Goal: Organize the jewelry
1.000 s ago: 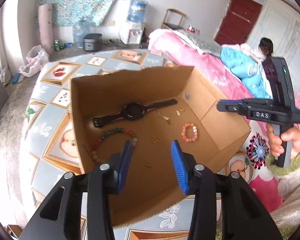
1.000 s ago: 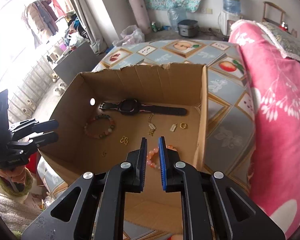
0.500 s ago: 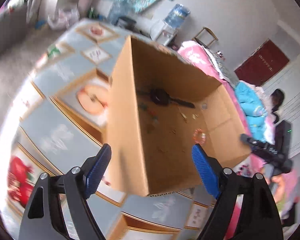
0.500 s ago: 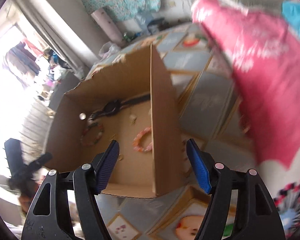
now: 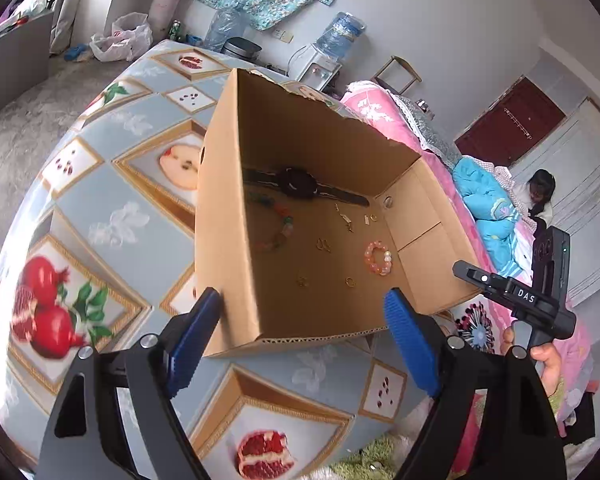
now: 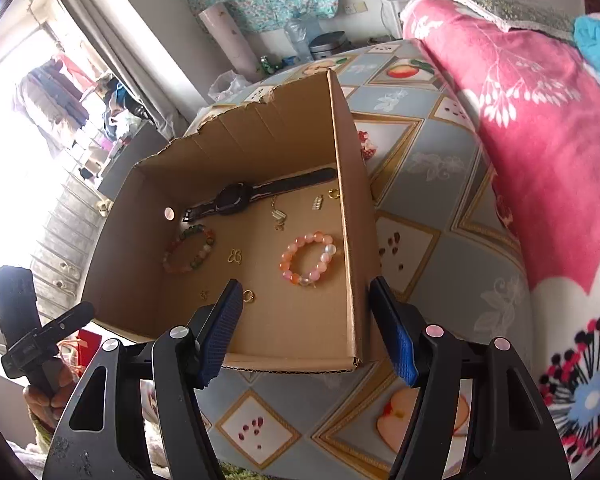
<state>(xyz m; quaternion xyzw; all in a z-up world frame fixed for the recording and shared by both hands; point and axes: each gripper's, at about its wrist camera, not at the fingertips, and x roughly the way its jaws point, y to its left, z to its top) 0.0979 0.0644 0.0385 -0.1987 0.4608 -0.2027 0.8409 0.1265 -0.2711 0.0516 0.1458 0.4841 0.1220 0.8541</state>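
Observation:
An open cardboard box (image 5: 224, 240) (image 6: 352, 240) stands on a fruit-print cloth. Inside lie a black watch (image 5: 300, 184) (image 6: 236, 200), a pink bead bracelet (image 5: 378, 258) (image 6: 308, 258), a multicolour bead bracelet (image 5: 278, 226) (image 6: 190, 250) and several small gold pieces (image 5: 324, 245) (image 6: 235, 256). My left gripper (image 5: 304, 320) is open and empty, its fingers either side of the box's near left corner. My right gripper (image 6: 306, 320) is open and empty, its fingers straddling the box's right wall. Each gripper shows in the other's view (image 5: 512, 292) (image 6: 40, 336).
The cloth-covered surface (image 5: 112, 216) curves away on all sides of the box. A pink blanket (image 6: 540, 120) lies to the right. A person (image 5: 540, 192) sits at the far right. Water bottles, a cooker and bags stand by the far wall.
Both grippers pulled back out of the box and opened wide. The left one swung to the box's left corner, the right one to its right wall. The blur of half a second ago has settled.

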